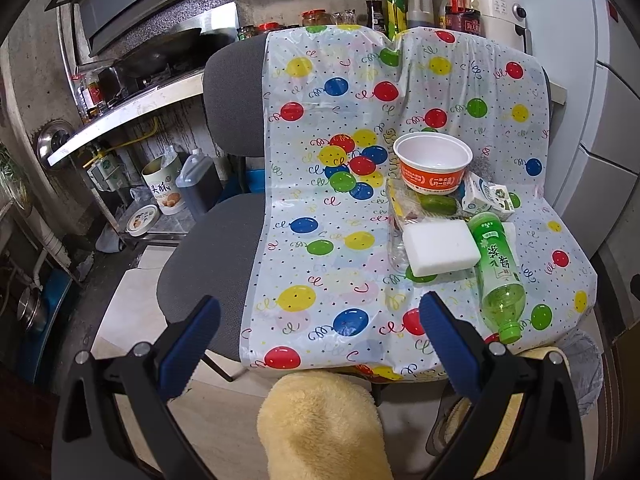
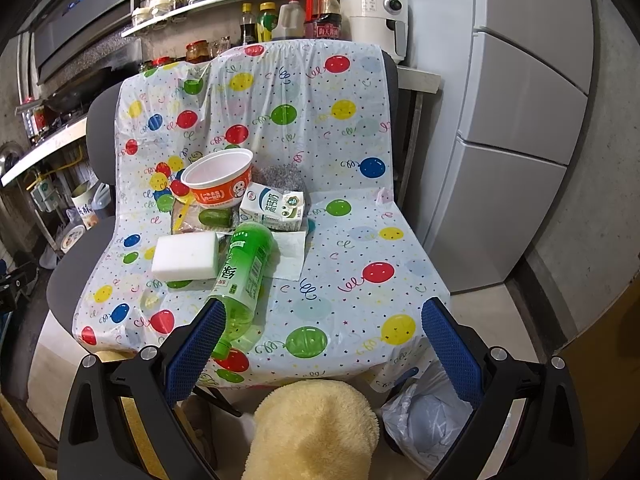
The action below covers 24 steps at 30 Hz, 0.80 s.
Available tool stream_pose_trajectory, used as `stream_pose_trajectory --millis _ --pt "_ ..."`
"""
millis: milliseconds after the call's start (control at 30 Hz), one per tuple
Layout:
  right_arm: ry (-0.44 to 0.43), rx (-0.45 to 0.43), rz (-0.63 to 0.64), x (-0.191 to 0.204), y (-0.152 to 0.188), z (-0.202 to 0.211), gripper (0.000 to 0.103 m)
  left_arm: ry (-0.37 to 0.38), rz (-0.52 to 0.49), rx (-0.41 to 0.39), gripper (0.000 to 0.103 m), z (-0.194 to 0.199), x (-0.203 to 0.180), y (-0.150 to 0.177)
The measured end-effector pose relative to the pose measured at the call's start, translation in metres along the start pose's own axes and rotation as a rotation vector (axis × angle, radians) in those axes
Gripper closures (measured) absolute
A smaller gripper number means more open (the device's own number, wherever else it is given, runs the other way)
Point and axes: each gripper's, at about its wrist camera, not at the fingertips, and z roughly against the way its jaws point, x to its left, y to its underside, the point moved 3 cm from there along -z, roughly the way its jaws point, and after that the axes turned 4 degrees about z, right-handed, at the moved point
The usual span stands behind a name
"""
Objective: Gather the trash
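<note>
Trash lies on a balloon-print plastic sheet (image 1: 320, 208) (image 2: 344, 240) over two grey chairs: an orange and white paper bowl (image 1: 433, 163) (image 2: 219, 178), a milk carton (image 1: 486, 199) (image 2: 274, 205), a green plastic bottle (image 1: 500, 272) (image 2: 244, 272) lying on its side, a white foam block (image 1: 440, 249) (image 2: 186, 257), a small cucumber (image 1: 436, 203) (image 2: 215, 217) on a clear wrapper, and a paper napkin (image 2: 290, 254). My left gripper (image 1: 320, 316) is open and empty above the seat's front edge. My right gripper (image 2: 323, 320) is open and empty, its left finger just in front of the bottle.
A white plastic bag (image 2: 428, 412) (image 1: 584, 364) hangs low at the front right of the chair. A yellow fluffy sleeve (image 1: 320, 428) (image 2: 316, 432) fills the bottom middle. A kitchen counter (image 1: 132, 116) with a wok is at left, a fridge (image 2: 512, 128) at right.
</note>
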Motion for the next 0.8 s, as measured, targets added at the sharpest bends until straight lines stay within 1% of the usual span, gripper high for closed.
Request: stream_pose_trajectory --millis 800 --pt "-0.005 0.006 -0.013 0.001 0.0001 -0.0006 0.006 -0.013 0.001 -0.003 0.006 -0.0012 0.0011 0.0059"
